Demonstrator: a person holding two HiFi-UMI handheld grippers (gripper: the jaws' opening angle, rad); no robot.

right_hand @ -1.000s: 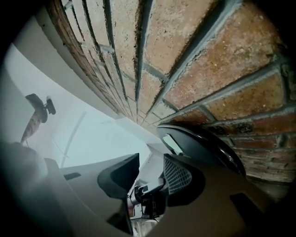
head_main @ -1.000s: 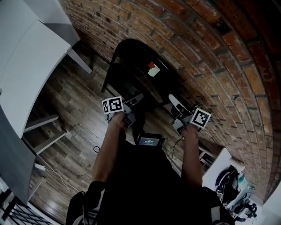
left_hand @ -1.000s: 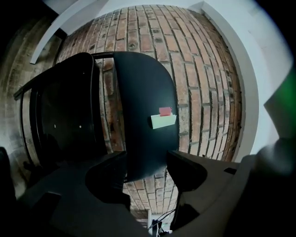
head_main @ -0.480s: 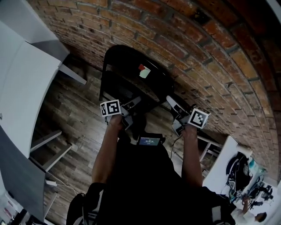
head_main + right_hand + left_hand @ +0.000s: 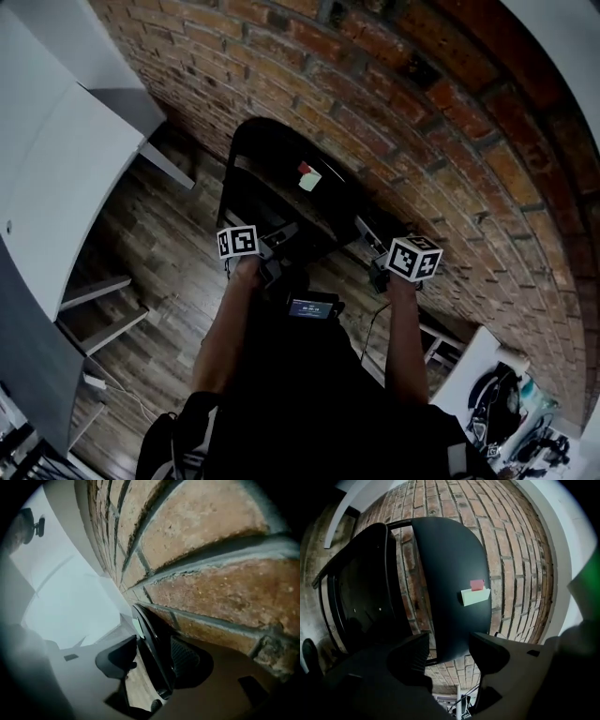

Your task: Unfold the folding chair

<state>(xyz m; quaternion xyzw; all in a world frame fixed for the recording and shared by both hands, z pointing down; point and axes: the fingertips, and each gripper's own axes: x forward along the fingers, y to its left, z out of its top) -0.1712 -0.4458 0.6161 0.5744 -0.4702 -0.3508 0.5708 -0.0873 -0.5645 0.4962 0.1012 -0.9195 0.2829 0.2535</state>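
The black folding chair leans folded against the brick wall, a green and red sticky note on its panel. My left gripper is at the chair's lower left. In the left gripper view the left gripper is open, and the rounded panel's lower edge shows in the gap with space on both sides. My right gripper is at the chair's right edge. In the right gripper view the right gripper has its jaws opening, with the chair's thin black edge running between them, clear of the left jaw.
A white table with a slanted leg stands at the left over the wooden floor. The brick wall is right behind the chair. A small screen device hangs at the person's chest. A white shelf sits lower right.
The right gripper has dropped and rolled at the chair's right edge, its marker cube now turned more upward. The left gripper has stayed put at the chair's lower left.
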